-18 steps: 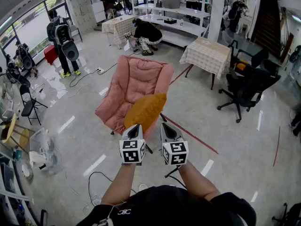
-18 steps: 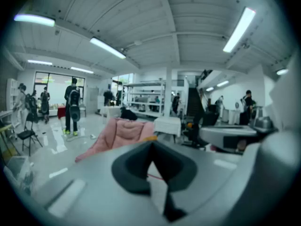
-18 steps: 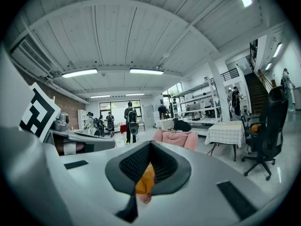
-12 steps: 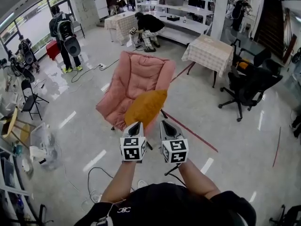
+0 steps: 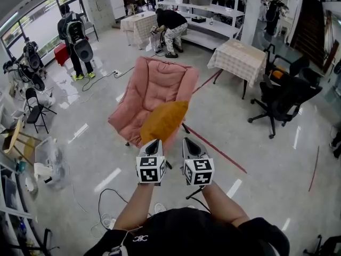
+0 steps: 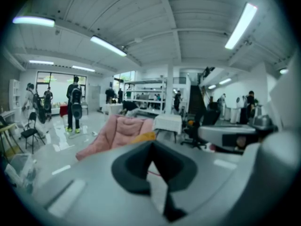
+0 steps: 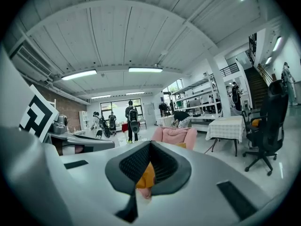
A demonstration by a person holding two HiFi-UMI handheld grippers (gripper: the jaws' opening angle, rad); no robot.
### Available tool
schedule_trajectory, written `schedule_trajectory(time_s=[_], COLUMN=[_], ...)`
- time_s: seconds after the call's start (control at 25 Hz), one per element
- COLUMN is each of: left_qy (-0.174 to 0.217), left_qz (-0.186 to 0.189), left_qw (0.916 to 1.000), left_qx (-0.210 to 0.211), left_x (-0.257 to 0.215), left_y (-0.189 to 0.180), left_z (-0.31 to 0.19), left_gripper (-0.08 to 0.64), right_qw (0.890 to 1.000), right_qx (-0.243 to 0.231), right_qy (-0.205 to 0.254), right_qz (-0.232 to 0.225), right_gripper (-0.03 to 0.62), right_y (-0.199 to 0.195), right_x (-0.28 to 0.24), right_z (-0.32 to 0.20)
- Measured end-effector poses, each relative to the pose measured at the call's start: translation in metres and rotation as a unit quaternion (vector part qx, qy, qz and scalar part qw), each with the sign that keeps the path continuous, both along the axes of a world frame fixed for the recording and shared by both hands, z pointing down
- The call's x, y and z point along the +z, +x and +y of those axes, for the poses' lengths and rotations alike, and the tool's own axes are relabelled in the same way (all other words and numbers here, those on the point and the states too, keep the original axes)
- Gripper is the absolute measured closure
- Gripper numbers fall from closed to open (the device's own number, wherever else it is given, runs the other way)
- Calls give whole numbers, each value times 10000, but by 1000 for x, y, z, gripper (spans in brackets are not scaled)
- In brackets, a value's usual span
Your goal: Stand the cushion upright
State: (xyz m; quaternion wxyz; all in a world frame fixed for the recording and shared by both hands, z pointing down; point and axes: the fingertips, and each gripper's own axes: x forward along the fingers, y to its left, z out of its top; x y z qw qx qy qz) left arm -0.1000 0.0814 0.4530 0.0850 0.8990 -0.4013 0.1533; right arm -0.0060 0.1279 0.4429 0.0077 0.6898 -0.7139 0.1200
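Observation:
An orange cushion (image 5: 164,122) leans slanted on the front right edge of a pink padded chair (image 5: 154,84), overhanging the seat. My left gripper (image 5: 154,142) and right gripper (image 5: 187,141) hover side by side just short of the chair's front, both shut and empty, pointing at the cushion. In the left gripper view the shut left gripper (image 6: 151,143) aims at the chair (image 6: 117,131), with the cushion (image 6: 143,137) peeking above it. In the right gripper view the cushion (image 7: 146,175) shows in the slit below the shut right gripper (image 7: 150,144).
A table with a checked cloth (image 5: 237,60) stands behind the chair to the right, with black office chairs (image 5: 282,97) beyond it. A cable (image 5: 106,204) trails on the floor near my feet. A red floor line (image 5: 213,151) runs right of the chair. People stand at the back.
Both grippers hold their place in front of the chair. The cushion has not moved. The person bent over by the far shelves has shifted a little to the right.

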Motion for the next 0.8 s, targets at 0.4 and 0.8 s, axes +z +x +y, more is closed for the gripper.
schedule_trajectory(time_s=[0.4,0.8], left_qy=[-60,-115], left_qz=[-25,-1], left_qw=[9999,9997], left_qx=[-122,-238], left_x=[7,20], left_y=[30,57], left_z=[5,11], left_gripper=[563,563], right_qw=[9999,9997], right_qx=[-120,-247], right_qy=[-57,-71], right_qz=[15,61], right_gripper=[595,595], right_y=[33,68], right_x=[7,14], right_z=[4,3])
